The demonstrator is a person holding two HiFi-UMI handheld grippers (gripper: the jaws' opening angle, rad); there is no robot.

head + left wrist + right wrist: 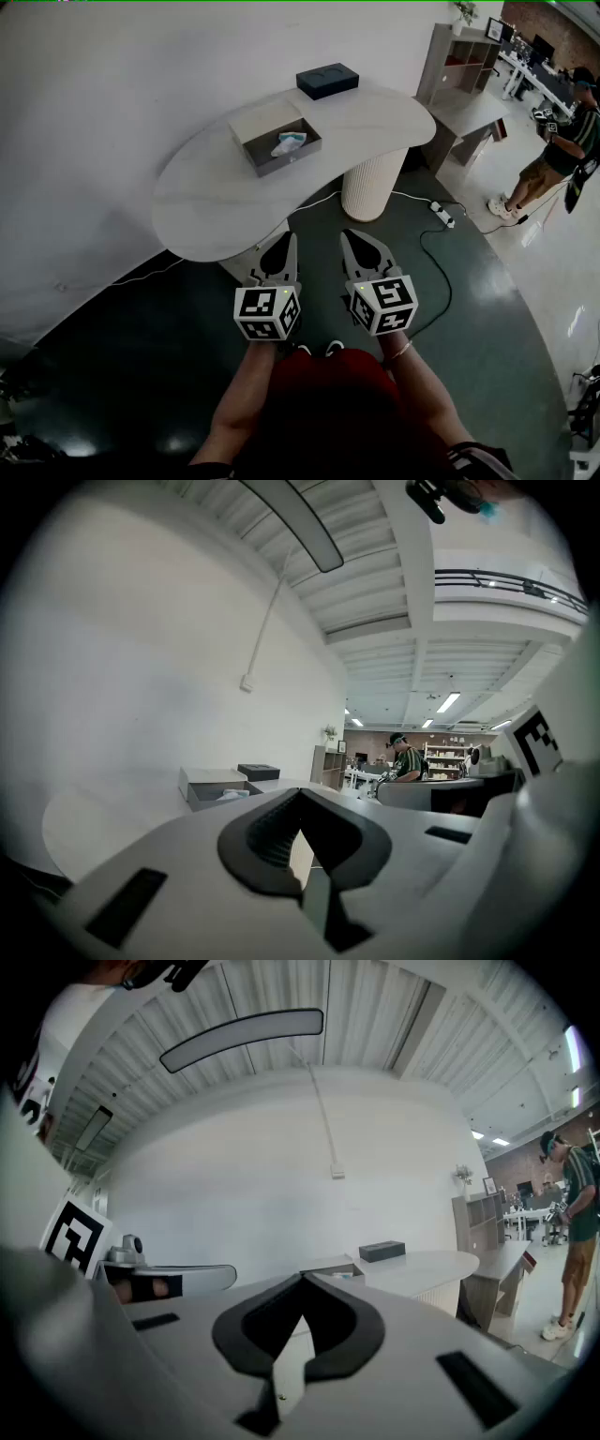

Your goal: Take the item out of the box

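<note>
An open grey box (278, 148) with its beige lid (263, 119) beside it stands on the white curved table (216, 202). Inside lies a pale, light-blue item (289, 142). Both grippers hang in front of the table's near edge, well short of the box. My left gripper (280, 241) is shut and holds nothing. My right gripper (357, 238) is shut and empty too. The box (220, 793) shows small and far off in the left gripper view, and the box (339, 1270) sits just past the jaw tips in the right gripper view.
A dark box (327, 80) lies at the table's far edge. The table stands on a ribbed white pedestal (373, 185). A power strip and cable (441, 214) lie on the dark green floor. A shelf unit (458, 66) and a person (557, 145) stand at the right.
</note>
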